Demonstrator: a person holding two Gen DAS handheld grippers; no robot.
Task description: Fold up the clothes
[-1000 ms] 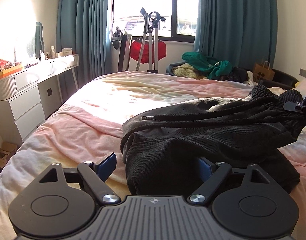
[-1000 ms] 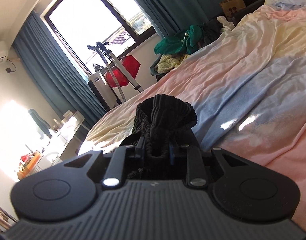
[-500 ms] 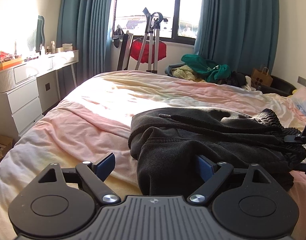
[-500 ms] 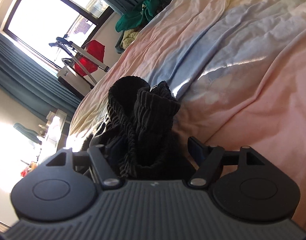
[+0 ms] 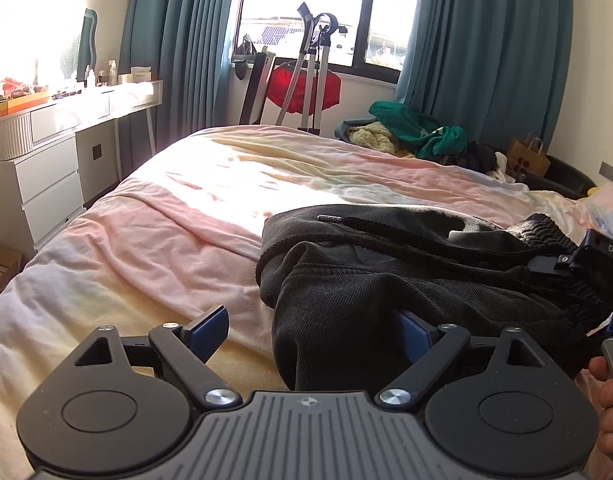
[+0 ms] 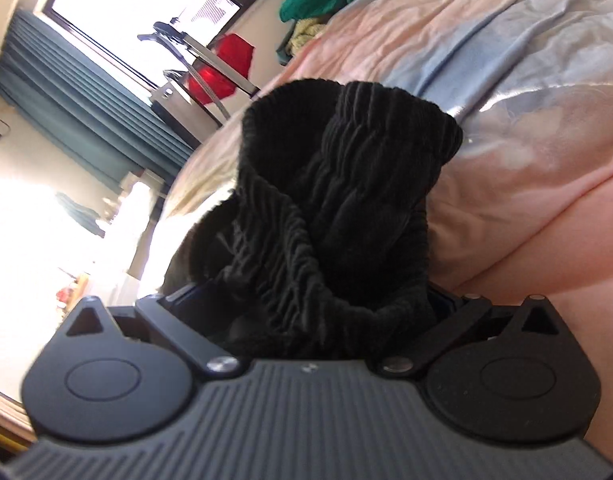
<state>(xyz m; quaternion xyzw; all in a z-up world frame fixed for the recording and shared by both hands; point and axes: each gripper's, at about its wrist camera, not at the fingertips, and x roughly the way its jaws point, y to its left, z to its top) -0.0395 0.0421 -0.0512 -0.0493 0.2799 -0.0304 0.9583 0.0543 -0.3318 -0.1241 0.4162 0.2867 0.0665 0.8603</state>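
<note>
Black pants (image 5: pixel 406 280) lie bunched on the bed (image 5: pixel 178 240); left gripper (image 5: pixel 310 328) fingers spread wide, right gripper (image 6: pixel 306 300) fingers opening around the ribbed waistband (image 6: pixel 346 184).

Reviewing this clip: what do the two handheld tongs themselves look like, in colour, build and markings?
Both match. The left tongs have a grey ribbed body, two black round housings, black link arms with silver screws and blue finger pads. The right tongs show the same grey ribbing, black discs and silver screws. In the left view, the right unit's black bracket carries white lettering, too cropped to read.
</note>
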